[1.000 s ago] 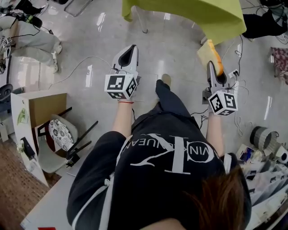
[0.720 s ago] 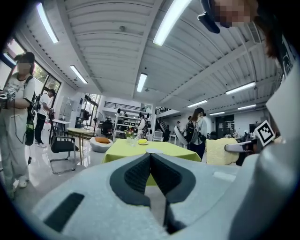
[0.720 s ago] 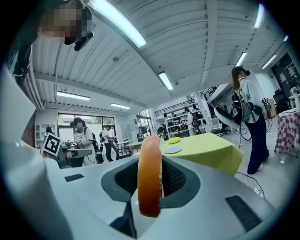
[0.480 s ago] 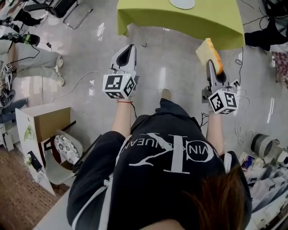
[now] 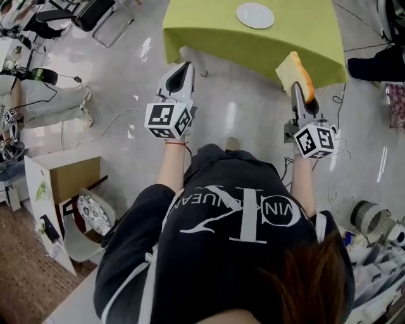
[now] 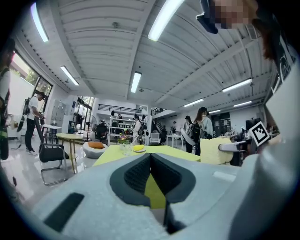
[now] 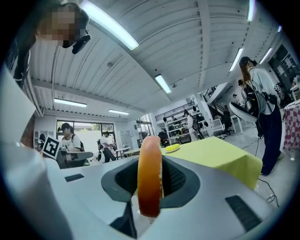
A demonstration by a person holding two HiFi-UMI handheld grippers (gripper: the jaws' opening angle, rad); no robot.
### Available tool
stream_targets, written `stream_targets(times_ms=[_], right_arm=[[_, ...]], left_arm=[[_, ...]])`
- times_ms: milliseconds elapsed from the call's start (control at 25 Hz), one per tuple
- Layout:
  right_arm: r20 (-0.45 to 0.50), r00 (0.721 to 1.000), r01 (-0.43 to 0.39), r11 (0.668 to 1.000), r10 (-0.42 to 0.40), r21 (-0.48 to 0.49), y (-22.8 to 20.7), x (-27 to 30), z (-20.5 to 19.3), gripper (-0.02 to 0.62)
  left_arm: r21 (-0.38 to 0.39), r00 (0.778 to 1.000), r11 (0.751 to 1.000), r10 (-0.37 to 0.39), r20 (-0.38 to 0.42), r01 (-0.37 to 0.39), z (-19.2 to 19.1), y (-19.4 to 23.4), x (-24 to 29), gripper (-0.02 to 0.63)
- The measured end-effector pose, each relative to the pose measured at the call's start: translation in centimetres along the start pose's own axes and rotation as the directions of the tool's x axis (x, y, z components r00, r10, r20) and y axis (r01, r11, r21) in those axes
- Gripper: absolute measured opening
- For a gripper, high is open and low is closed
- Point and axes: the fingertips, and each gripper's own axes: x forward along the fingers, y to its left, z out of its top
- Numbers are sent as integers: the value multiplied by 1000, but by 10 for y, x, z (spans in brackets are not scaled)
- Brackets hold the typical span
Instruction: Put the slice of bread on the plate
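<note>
The slice of bread [image 5: 292,71], pale with an orange-brown crust, stands on edge between the jaws of my right gripper [image 5: 297,90], which is shut on it. In the right gripper view the bread [image 7: 150,180] shows crust-on, filling the gap between the pads. A white plate [image 5: 255,15] lies on the green-clothed table [image 5: 209,28] ahead, left of the bread and farther off. The same plate [image 7: 172,148] shows small in the right gripper view. My left gripper [image 5: 184,67] is held level over the floor, short of the table's near edge, jaws shut on nothing.
Cables [image 5: 107,120] trail over the glossy floor. A cardboard box [image 5: 63,177] and a patterned chair [image 5: 88,215] stand at the lower left, with clutter [image 5: 373,240] at the lower right. A black chair [image 5: 95,9] is left of the table. People [image 6: 201,126] stand farther back.
Both grippers have travelled forward toward the green table, and the plate has come into the head view. The bread stays gripped in the right gripper.
</note>
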Motion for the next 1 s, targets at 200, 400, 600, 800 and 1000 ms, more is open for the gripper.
stream_targets(times_ms=[200, 400, 600, 800, 1000], right_arm=[[-5, 1000, -14, 1000, 14, 10, -2, 7, 1, 98], [-9, 1000, -19, 1000, 19, 16, -1, 17, 1, 98], [-34, 999, -27, 999, 27, 22, 1, 33, -8, 98], [-37, 999, -13, 1000, 14, 26, -5, 62, -7, 97], [-47, 999, -16, 1000, 16, 0, -15, 94, 0, 98]], left_arm=[[-9, 1000, 1000, 1, -14, -1, 3, 2, 7, 11], [-1, 1000, 1000, -6, -25, 6, 5, 5, 10, 11], [-26, 999, 1000, -4, -43, 2, -3, 17, 18, 11], [-25, 999, 1000, -11, -47, 10, -4, 37, 44, 11], [-22, 997, 998, -53, -53, 52, -4, 44, 83, 11]])
